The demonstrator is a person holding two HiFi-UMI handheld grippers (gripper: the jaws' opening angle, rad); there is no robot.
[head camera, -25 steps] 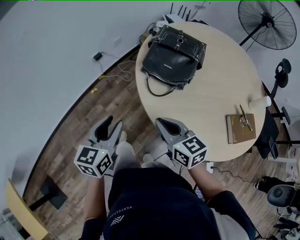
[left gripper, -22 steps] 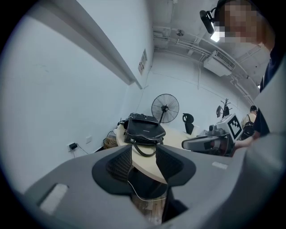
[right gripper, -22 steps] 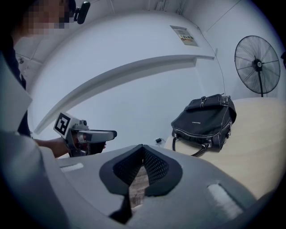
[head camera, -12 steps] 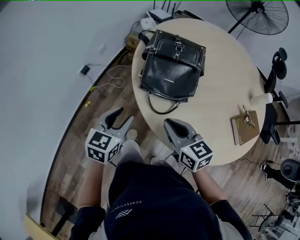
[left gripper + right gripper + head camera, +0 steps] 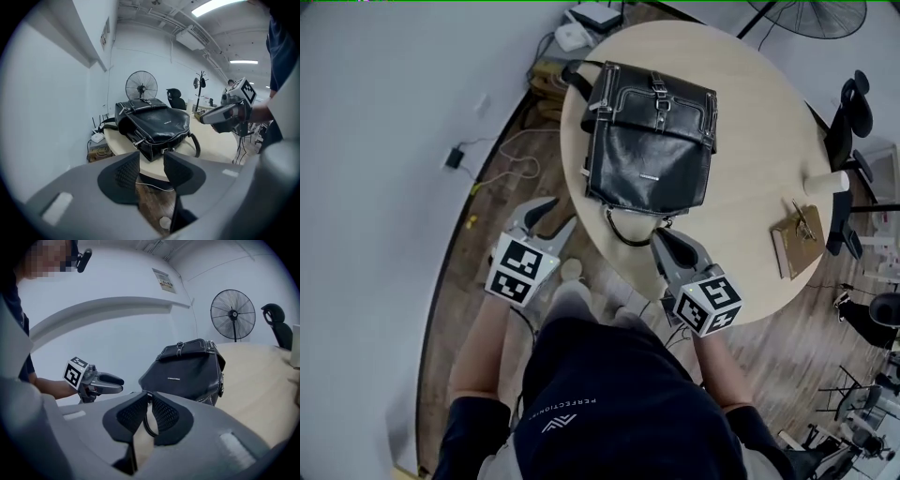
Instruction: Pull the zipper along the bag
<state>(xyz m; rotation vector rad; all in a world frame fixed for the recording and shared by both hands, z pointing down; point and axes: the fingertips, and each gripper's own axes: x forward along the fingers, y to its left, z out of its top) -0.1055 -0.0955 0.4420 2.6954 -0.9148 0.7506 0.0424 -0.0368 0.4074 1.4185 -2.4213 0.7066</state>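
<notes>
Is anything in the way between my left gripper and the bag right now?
Nothing visible. The left gripper, whose jaws have just been opening and hold nothing, hangs just off the edge of the table. Only a bare strip of tabletop lies between it and the black bag.

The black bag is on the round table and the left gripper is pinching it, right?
No. The black bag is on the round table, but the left gripper isn't pinching it: the left gripper view shows its jaws apart, empty, short of the bag.
</notes>
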